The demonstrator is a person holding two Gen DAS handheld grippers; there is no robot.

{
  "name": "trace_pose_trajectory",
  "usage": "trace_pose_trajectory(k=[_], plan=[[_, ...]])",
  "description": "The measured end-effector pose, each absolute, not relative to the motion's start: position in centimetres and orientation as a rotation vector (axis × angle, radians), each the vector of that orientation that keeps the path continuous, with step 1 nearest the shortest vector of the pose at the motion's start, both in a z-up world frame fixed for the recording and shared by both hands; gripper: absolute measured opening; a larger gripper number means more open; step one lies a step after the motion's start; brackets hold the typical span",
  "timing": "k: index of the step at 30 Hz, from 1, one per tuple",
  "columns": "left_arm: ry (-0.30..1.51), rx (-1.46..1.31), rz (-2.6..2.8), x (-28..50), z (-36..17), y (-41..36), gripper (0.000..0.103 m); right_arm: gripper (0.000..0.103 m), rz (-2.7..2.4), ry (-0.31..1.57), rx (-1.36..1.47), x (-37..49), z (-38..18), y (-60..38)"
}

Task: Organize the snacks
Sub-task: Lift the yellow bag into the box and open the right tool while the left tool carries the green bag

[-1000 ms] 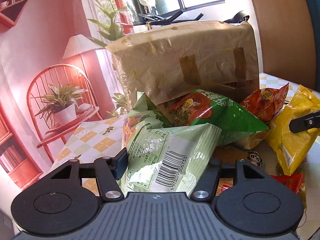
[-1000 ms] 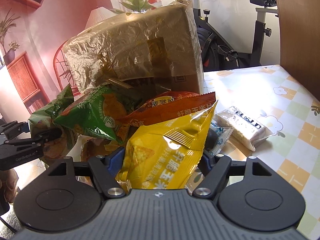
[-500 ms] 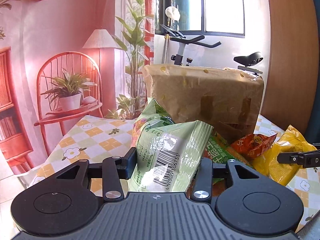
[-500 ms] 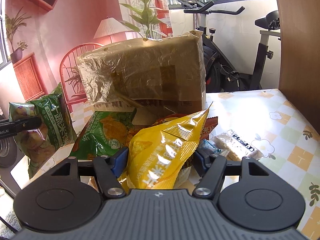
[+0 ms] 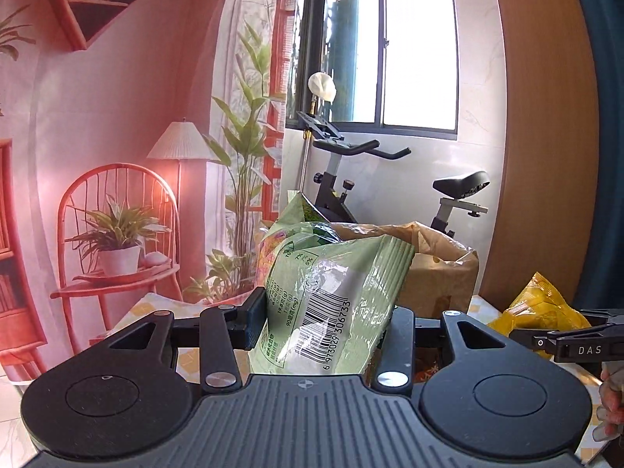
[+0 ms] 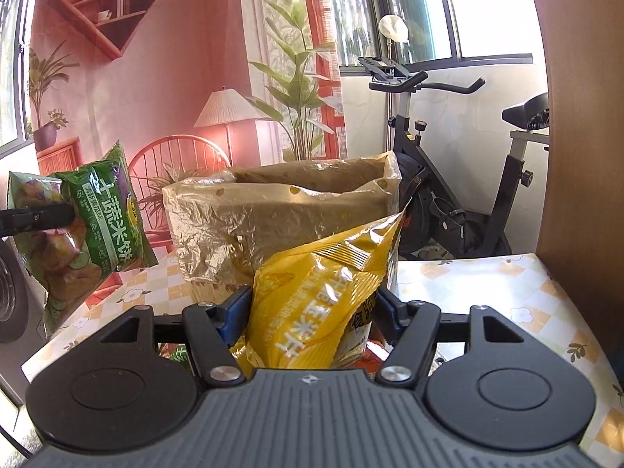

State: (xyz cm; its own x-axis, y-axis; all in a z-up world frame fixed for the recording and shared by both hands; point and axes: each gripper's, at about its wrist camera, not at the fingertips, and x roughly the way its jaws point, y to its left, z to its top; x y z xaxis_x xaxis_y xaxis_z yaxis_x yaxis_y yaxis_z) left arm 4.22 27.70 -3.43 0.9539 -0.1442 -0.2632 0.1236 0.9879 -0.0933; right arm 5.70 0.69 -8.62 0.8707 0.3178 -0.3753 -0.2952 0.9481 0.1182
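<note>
Both grippers are up in the air with a bag each. The left gripper (image 5: 325,321) is clamped on the lower part of the green snack bag (image 5: 327,296), barcode facing the camera, and the right-wrist view shows that bag (image 6: 82,226) hanging well out to the left of the box. The right gripper (image 6: 312,312) is closed on the yellow snack bag (image 6: 323,292), which stands up between the jaws just in front of the cardboard box (image 6: 280,226). That box is lined with crinkled plastic film and its top is open, and it sits on the chequered tablecloth (image 6: 487,292).

The step looks like dropping these 2 bags into the box. Doing it well means going 1 at a time, so the grippers do not cross over the opening. Yellow is nearer, so it likely goes first: carry it over the rim, get the bottom of the bag past the loose film, then open. These bags are puffy and light, so release low inside, not from height. More packets seem to lie under the right gripper, mostly hidden
</note>
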Motion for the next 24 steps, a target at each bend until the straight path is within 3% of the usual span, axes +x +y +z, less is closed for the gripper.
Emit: trace_pose_trajectory(k=[15,24], plan=[[0.178,-0.102,-0.218,11.7,2.7,26.1,0.047,0.067,0.349,0.251,-0.086,14.6,1.0,1.9],[0.247,-0.167,-0.252,22.3,4.5,25.5,0.047,0.067,0.352,0.298,-0.16,23.1,1.9,3.8]])
